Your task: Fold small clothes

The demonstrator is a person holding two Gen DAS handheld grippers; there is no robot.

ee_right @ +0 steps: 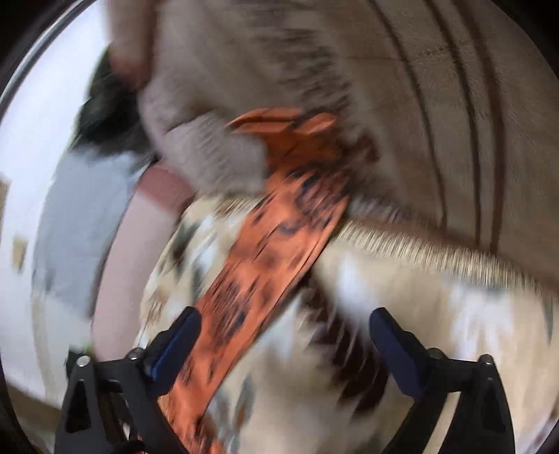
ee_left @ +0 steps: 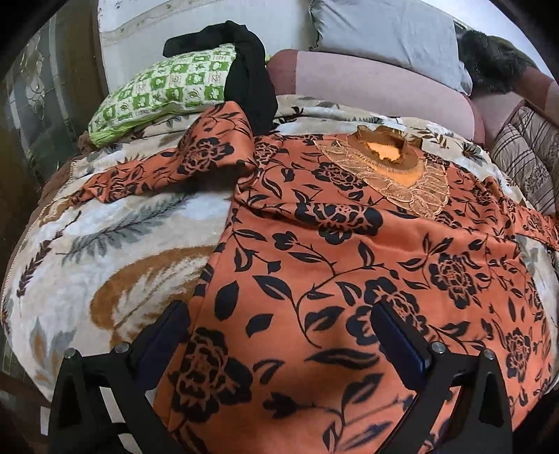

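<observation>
An orange top with black flowers [ee_left: 349, 251] lies spread face up on the bed, its lace neckline [ee_left: 394, 167] toward the pillows and one sleeve [ee_left: 167, 171] stretched out to the left. My left gripper [ee_left: 279, 314] hovers open over the top's lower left part, its left finger [ee_left: 171, 324] at the garment's side edge. The right wrist view is heavily blurred. There the other sleeve [ee_right: 279, 230] runs as a long orange strip across the blanket and passes close by the left finger [ee_right: 181, 335] of my open right gripper [ee_right: 284, 314]; nothing is gripped.
A cream floral blanket [ee_left: 104, 251] covers the bed. At the head lie a green checked pillow [ee_left: 164, 90] with a black garment [ee_left: 248, 80] on it, a pink bolster [ee_left: 377, 87] and a grey pillow [ee_left: 384, 31]. Striped cushions [ee_left: 527, 164] stand at the right.
</observation>
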